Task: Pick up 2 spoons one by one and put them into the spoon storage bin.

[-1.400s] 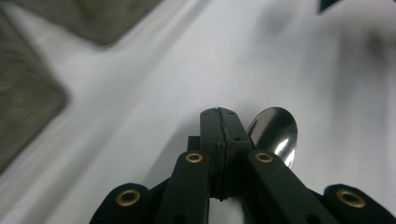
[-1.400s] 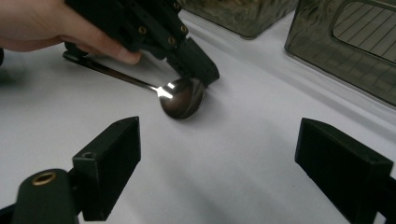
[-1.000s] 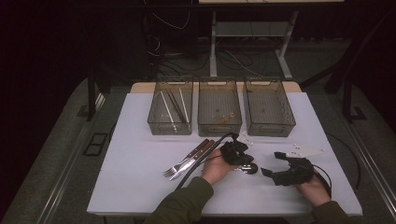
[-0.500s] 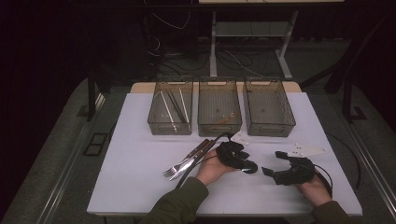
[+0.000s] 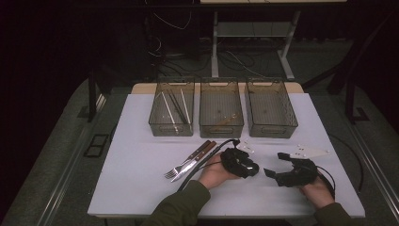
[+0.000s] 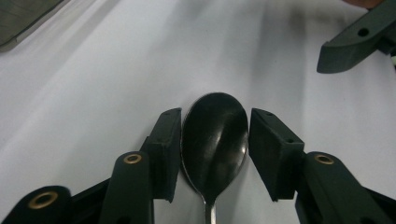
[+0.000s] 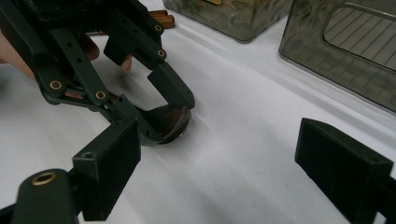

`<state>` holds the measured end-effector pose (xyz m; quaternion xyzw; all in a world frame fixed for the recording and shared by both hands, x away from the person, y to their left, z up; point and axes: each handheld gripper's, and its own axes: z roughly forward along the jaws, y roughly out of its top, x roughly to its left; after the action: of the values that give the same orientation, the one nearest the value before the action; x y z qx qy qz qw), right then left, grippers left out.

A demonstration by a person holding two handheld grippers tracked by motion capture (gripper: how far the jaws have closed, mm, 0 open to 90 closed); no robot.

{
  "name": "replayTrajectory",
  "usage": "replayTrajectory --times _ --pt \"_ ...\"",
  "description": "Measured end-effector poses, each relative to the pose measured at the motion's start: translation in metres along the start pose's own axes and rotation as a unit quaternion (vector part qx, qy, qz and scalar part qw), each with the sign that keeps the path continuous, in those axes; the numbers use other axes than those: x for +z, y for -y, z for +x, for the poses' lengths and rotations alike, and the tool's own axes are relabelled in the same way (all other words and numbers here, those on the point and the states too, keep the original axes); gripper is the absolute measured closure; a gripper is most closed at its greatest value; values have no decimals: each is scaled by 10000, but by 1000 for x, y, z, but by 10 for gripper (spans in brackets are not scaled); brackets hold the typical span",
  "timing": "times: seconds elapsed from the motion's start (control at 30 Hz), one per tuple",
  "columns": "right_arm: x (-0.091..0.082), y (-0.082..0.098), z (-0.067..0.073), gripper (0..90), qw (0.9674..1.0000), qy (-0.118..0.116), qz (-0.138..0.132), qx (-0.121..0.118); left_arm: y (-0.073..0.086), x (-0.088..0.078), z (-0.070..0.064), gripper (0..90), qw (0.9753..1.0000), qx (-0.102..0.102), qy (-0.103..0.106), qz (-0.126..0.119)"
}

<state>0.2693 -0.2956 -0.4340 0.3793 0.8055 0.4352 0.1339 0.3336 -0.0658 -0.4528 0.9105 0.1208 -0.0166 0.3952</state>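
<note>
Steel cutlery is being sorted into three smoked-plastic bins, by the look of it, and the job reads as partly done. At about eleven o'clock from the hands, the left bin [image 5: 171, 109] already holds several long thin utensils; the middle bin [image 5: 221, 108] at twelve has a few small brownish pieces on its floor; the right bin [image 5: 271, 107] at one o'clock looks bare. On the white table [image 5: 141, 155], at nine o'clock from the left gripper [image 5: 249, 165], a fork [image 5: 181, 165] and a wooden-handled knife [image 5: 196, 156] lie side by side, unsorted.

The spoon [image 6: 214, 140] lies flat on the table at the left gripper's tips, bowl between the jaws. In the left gripper view one pad sits against the bowl's edge and the other stands just clear, so the spoon is not clamped. At three o'clock the right gripper [image 5: 277, 165] rests low over the table, jaws spread wide around nothing.

Compared with a second ago, the left gripper's jaws, then shut, have just been opening, with the spoon between them. The right gripper, fork, knife and bins sit as they did.
</note>
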Motion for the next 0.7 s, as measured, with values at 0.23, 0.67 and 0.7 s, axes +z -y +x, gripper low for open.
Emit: replayTrajectory --times 0.23,0.67,0.7 --pt "0 0 0 144 10000 2 9 -2 0 1 -7 549 9996 218 -164 25" --pt "0 0 0 144 10000 1 19 -3 3 -4 4 760 10000 -52 32 -36" --pt "0 0 0 144 10000 3 18 -2 3 -5 4 777 10000 -54 47 -51"
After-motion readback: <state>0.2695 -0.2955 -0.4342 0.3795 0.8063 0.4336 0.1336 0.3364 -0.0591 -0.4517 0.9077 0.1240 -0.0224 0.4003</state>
